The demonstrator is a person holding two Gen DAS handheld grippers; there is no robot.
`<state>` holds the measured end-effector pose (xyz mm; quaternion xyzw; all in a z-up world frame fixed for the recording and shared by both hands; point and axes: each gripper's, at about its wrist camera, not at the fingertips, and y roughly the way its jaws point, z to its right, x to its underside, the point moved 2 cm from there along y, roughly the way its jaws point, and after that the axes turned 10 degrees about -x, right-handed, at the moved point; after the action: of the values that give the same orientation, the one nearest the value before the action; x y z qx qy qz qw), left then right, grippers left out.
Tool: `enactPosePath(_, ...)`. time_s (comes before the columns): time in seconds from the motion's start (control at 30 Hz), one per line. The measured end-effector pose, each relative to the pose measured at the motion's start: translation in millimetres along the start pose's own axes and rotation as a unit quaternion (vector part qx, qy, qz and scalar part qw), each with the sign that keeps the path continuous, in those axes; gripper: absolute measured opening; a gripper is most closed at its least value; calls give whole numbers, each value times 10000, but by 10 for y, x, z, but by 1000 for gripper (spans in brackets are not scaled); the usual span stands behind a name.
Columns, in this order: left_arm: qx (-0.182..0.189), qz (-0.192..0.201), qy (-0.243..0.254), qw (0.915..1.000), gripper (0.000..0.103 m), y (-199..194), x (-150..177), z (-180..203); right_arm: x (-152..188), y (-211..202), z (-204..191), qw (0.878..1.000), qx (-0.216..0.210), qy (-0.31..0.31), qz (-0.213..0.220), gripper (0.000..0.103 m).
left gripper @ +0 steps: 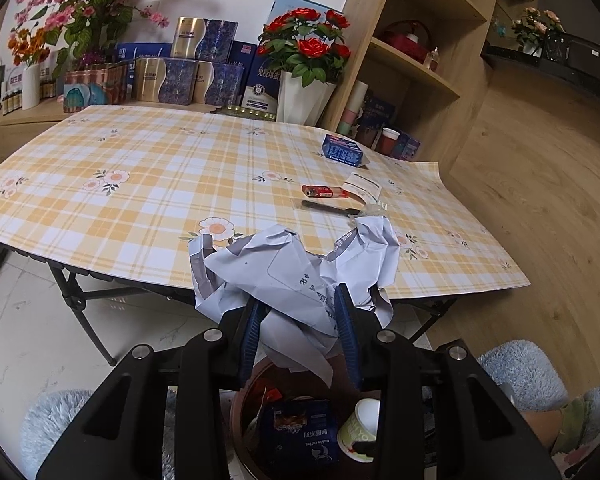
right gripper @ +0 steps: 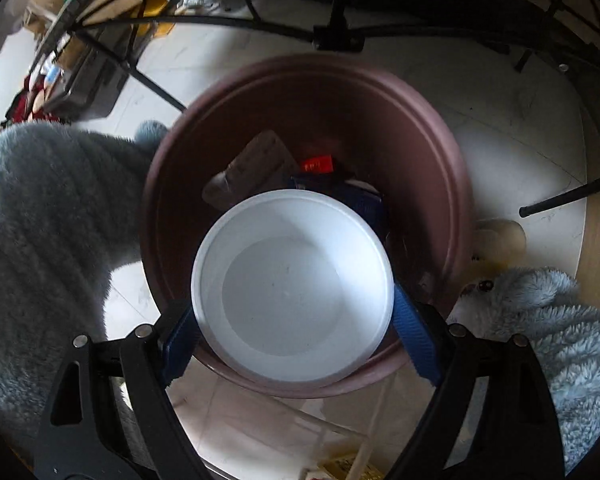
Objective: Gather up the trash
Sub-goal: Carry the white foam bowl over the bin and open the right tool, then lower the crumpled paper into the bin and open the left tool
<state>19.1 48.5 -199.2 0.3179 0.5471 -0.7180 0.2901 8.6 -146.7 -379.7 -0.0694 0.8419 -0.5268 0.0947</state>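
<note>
My left gripper is shut on a crumpled white paper bag, held just past the table's front edge and above the brown bin. The bin holds a blue coffee bag and a paper cup. My right gripper is shut on a white disposable bowl and holds it over the brown bin, which holds a blister pack and red and blue wrappers. On the table lie a red lighter, a black pen, a paper slip and a blue box.
The checked tablecloth covers a folding table with black legs. Boxes and flower vases stand at its far edge, a wooden shelf at the right. Fluffy blue slippers flank the bin on the tiled floor.
</note>
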Motion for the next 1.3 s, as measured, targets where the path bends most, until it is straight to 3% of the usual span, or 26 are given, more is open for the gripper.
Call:
enactPosePath(0.07, -2, -32, -42, 10000, 35, 21, 1, -12, 22, 14, -13, 10000, -62, -3, -27, 96)
enactPosePath(0.2, 3, -80, -8, 10000, 35, 52, 6, 11, 26, -36, 8, 9996, -211, 130, 95, 97)
enactPosePath(0.33, 11, -118, 146, 9998, 35, 66, 29, 74, -74, -349, 82, 9970, -31, 187, 744, 97)
enactPosePath(0.43, 41, -164, 257, 9995, 35, 92, 42, 120, -87, -680, 91, 9878, 230, 183, 1527, 97)
enactPosePath(0.53, 86, -234, 356, 9991, 36, 134, 63, 178, -33, -1046, 121, 9711, 514, 257, 2319, 97)
enactPosePath(0.73, 226, -455, 682, 9964, 37, 276, 135, 348, 36, -1506, 354, 9400, 964, 659, 3206, 97)
enactPosePath(0.87, 319, -654, 983, 9925, 38, 395, 194, 493, 43, -1600, 504, 9277, 1168, 884, 3435, 97)
enactPosePath(1.07, 345, -1091, 1732, 9782, 38, 582, 389, 775, 68, -1559, 631, 9263, 1199, 1107, 3397, 97)
enactPosePath(1.3, 402, -1241, 2201, 9667, 42, 671, 516, 937, 76, -1520, 649, 9257, 1208, 1175, 3387, 97)
